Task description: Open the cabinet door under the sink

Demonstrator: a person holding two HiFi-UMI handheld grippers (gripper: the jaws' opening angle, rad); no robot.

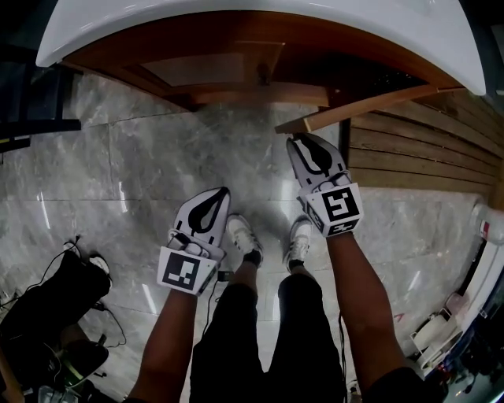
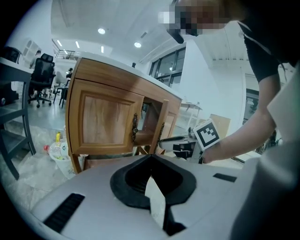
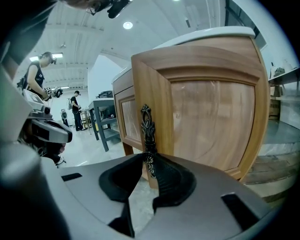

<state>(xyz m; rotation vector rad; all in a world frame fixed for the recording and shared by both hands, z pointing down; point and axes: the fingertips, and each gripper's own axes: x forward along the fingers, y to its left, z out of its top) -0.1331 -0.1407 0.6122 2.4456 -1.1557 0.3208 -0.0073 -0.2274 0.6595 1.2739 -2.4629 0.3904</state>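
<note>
Door already stands partly swung out from the cabinet, its handle clamped between the right gripper tips; more swing is left. Left gripper, jaws together and empty, hangs beside it, clear of the wood

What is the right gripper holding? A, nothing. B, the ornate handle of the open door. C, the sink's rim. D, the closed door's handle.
B: in the right gripper view the right gripper has its fingers closed on the dark ornate handle of the door, which the head view shows swung out from under the sink.
</note>
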